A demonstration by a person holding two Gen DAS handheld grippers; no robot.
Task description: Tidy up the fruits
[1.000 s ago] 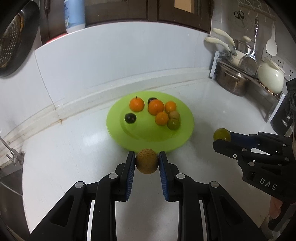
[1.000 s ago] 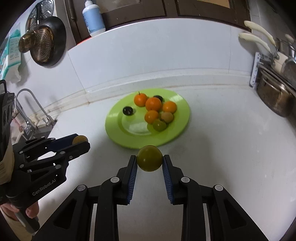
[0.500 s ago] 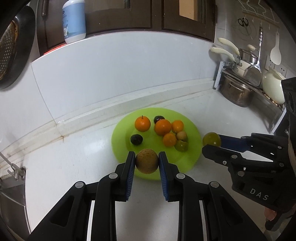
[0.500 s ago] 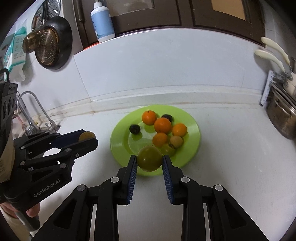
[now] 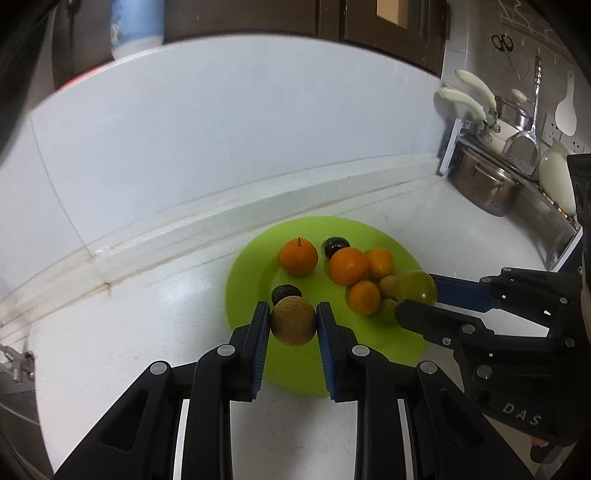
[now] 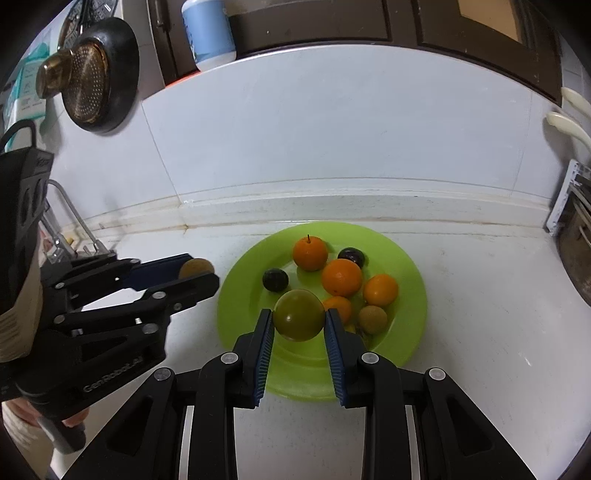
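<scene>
A lime-green plate (image 5: 243, 295) (image 6: 236, 314) lies on the white counter and holds several oranges (image 5: 298, 257) (image 6: 341, 277), two dark plums (image 6: 275, 279) and a small brown fruit (image 6: 373, 319). My left gripper (image 5: 293, 326) is shut on a brown speckled round fruit (image 5: 293, 325), held over the plate's near-left rim; it also shows in the right wrist view (image 6: 195, 271). My right gripper (image 6: 299, 321) is shut on a green round fruit (image 6: 298, 314), held over the plate's near part; it also shows in the left wrist view (image 5: 416, 295).
A steel pot (image 5: 484, 184) and utensil rack (image 5: 517, 118) stand at the right against the wall. A faucet (image 6: 70, 221) and sink edge are at the left. A dark pan (image 6: 96, 74) hangs on the wall; a blue-white bottle (image 6: 208, 29) stands on the ledge above.
Both grippers have moved forward toward the plate with their fruits held; the plate now sits closer and under both fruits.
</scene>
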